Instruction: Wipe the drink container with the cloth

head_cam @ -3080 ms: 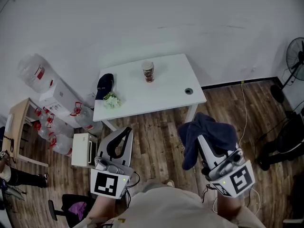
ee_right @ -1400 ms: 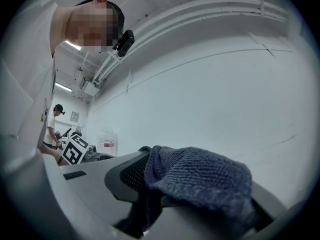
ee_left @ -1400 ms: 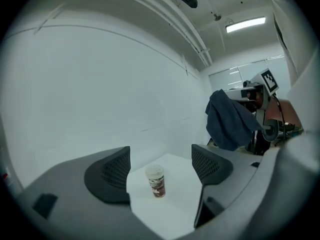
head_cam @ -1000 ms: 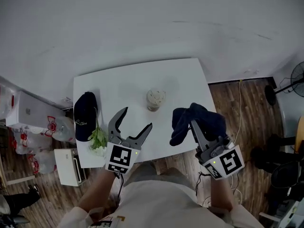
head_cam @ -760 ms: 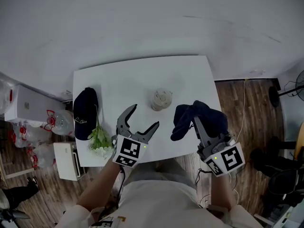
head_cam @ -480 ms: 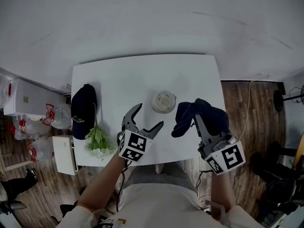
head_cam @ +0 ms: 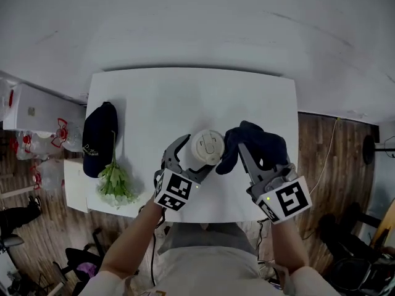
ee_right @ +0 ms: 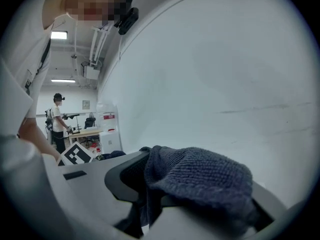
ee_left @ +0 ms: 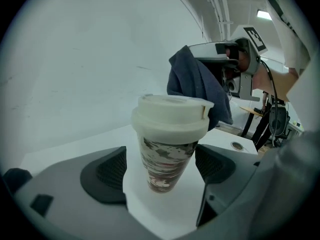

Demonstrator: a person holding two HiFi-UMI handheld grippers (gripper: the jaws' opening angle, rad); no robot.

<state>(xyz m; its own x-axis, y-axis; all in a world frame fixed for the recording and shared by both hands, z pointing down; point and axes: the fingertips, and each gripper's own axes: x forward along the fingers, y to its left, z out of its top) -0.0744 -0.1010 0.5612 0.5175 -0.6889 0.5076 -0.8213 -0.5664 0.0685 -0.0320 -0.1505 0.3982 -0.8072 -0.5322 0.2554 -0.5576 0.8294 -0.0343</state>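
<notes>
Between left gripper [head_cam: 196, 153] jaws, drink container [ee_left: 168, 151]

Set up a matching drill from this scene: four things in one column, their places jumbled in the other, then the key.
1. cup
2. cloth
3. cap
4. flowers

A. clamped in the right gripper
B. green, at the table's near left corner
C. between the left gripper's open jaws
D. dark, on the table's left edge

Pairs: 1-C, 2-A, 3-D, 4-B
</notes>
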